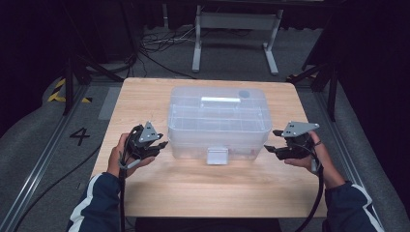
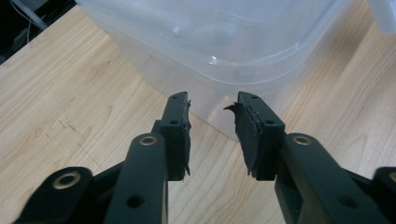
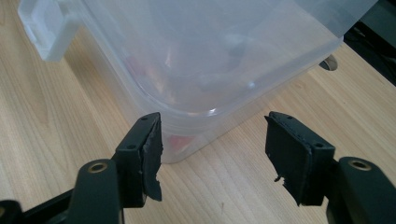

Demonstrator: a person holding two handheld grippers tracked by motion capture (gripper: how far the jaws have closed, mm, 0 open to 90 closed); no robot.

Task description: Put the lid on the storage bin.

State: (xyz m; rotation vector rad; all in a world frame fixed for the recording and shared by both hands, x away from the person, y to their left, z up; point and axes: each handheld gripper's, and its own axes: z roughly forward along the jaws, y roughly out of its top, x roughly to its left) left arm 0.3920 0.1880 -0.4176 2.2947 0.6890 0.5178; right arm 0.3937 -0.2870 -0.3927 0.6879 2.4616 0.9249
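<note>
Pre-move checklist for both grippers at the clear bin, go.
1. Left gripper jaws apart, nothing between them: ok.
2. Right gripper jaws apart, nothing between them: ok.
3. Each gripper faces a near corner of the clear bin, one per side: ok.
4. Pads clear of the bin wall: ok, a gap shows in both gripper views.
5. Lid seated on the bin: looks ok from the high view; front latch engaged or not: cannot tell.
6. Bin well inside the table edges: ok.
</note>
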